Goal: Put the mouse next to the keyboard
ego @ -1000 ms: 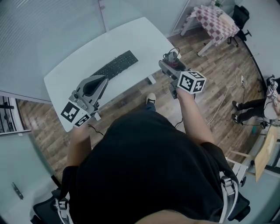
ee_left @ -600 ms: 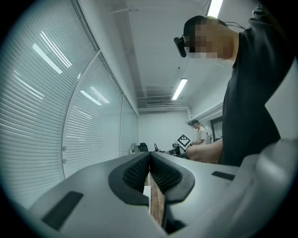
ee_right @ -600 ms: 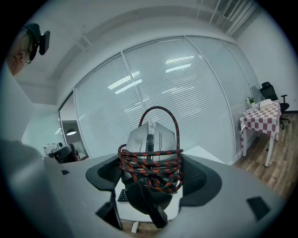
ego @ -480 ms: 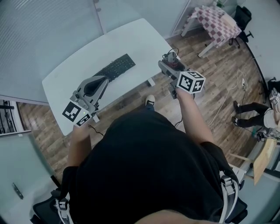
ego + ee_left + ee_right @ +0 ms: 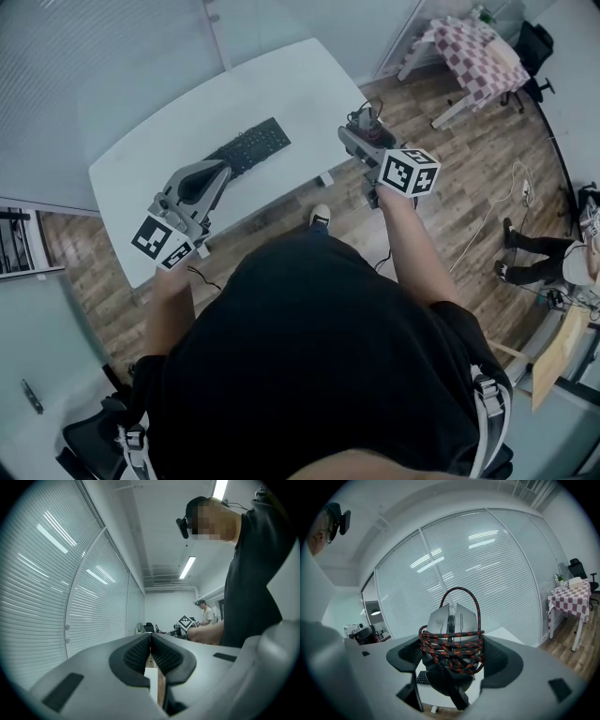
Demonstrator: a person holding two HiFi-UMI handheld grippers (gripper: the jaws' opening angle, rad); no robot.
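Observation:
A grey mouse (image 5: 452, 620) wound in a red-and-black braided cable (image 5: 451, 651) sits clamped between the jaws of my right gripper (image 5: 452, 660). In the head view that gripper (image 5: 367, 131) hangs off the right end of the white table (image 5: 150, 150), over the wooden floor. A black keyboard (image 5: 247, 146) lies on the table's middle, well to the left of the mouse (image 5: 366, 120). My left gripper (image 5: 199, 183) hovers above the table's near edge, left of the keyboard. Its jaws (image 5: 151, 656) are pressed together with nothing between them.
A table with a checked cloth (image 5: 471, 56) and a black office chair (image 5: 536, 42) stand at the far right. A cable (image 5: 487, 202) trails across the wooden floor, and a person (image 5: 553, 258) is at the right edge. Window blinds (image 5: 487, 573) lie behind the table.
Both grippers stay almost where they were. The view has shifted slightly, so the table and keyboard sit a little further left than one second ago.

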